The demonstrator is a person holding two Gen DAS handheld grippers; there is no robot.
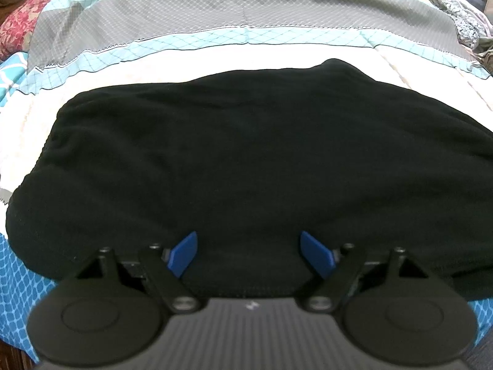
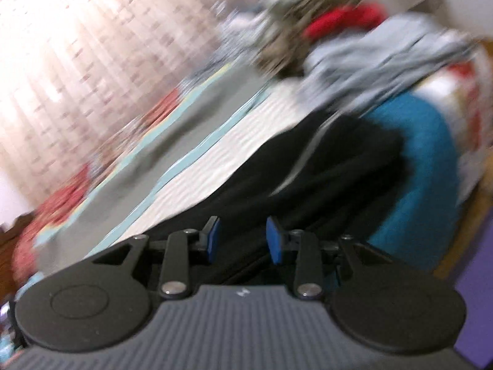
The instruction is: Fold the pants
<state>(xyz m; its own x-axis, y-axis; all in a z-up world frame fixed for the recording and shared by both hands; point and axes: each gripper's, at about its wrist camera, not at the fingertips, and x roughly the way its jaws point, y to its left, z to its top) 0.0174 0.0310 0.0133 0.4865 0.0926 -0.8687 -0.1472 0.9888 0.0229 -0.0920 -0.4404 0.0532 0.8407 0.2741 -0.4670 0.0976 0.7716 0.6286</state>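
Two grippers over the black pants

Both my grippers stand with jaws apart, gripping nothing: my left gripper (image 1: pixel 249 254) wide above the near edge of the black pants (image 1: pixel 246 154), my right gripper (image 2: pixel 243 240) narrower over them. Those pants lie folded on the patterned bedspread (image 1: pixel 197 21). Farther right sits a blurred clothes pile (image 2: pixel 354 52).

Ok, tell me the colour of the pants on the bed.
Plain black pants, clearest in the left wrist view.
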